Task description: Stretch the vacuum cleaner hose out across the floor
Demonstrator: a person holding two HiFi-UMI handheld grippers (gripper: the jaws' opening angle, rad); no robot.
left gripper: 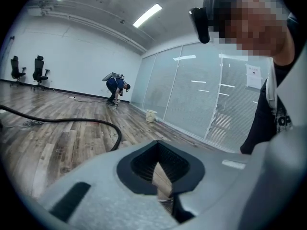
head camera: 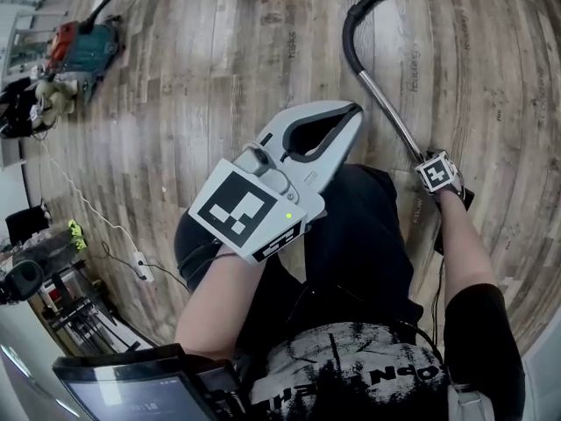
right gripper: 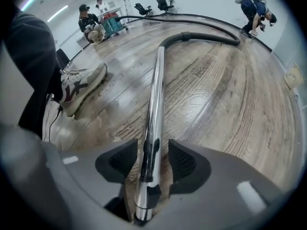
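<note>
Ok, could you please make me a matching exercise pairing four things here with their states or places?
1. left tongs
2. right tongs
3. shiny metal vacuum tube
4. teal and red vacuum cleaner body

A. lying on the wooden floor, joined to the black ribbed hose
B. shut, empty
C. top left of the head view
D. open, astride the tube

Pairs: 1-B, 2-D, 3-A, 4-C

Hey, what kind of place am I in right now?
Likely a large open office or lab space: wood-plank floor, glass partition walls with blinds, and two office chairs by the far wall.
</note>
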